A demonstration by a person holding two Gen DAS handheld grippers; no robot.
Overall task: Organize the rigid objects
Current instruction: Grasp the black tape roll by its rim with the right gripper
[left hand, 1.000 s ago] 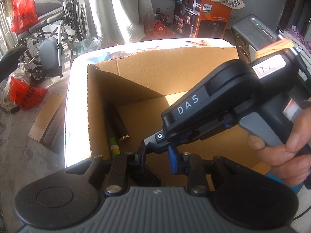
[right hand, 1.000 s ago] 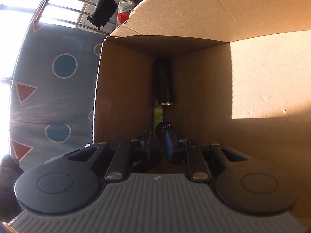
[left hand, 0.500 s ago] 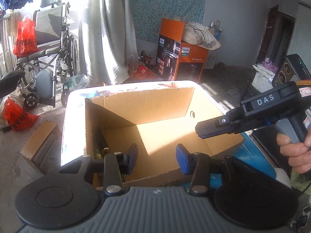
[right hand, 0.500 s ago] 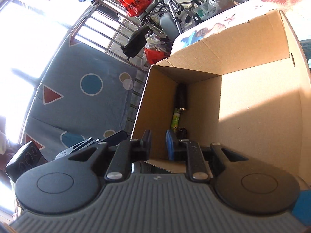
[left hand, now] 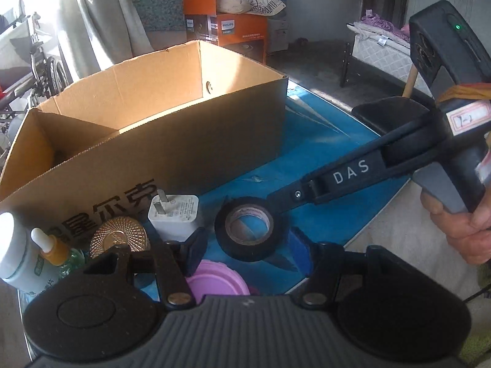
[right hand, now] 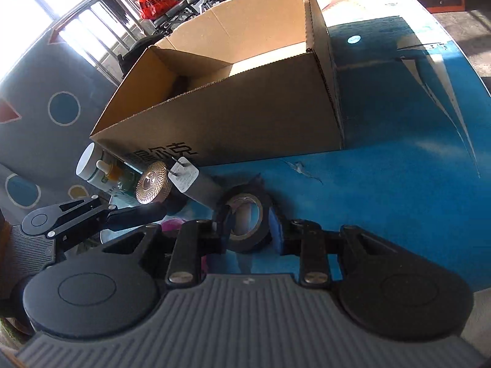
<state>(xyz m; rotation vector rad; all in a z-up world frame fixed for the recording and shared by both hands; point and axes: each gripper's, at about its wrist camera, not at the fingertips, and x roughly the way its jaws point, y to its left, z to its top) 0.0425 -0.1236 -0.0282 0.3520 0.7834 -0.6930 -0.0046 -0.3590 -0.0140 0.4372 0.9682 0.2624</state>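
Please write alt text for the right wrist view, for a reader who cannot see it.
The open right gripper straddles a roll of black tape lying on a blue table. Behind stands an open cardboard box; to the left are a white charger, a gold disc and bottles.

We see a table (right hand: 399, 159) with a blue printed top. On its far part stands an open cardboard box (left hand: 184, 153) with black lettering on its near wall. Just in front of the box lie a white plug adapter (left hand: 173, 216), a gold ribbed disc (left hand: 118, 237), a white bottle (left hand: 15, 254) and a small orange dropper bottle (left hand: 50, 247) at the left. A roll of black tape (left hand: 248, 228) lies flat to their right, with a purple lid (left hand: 218, 282) nearest us.
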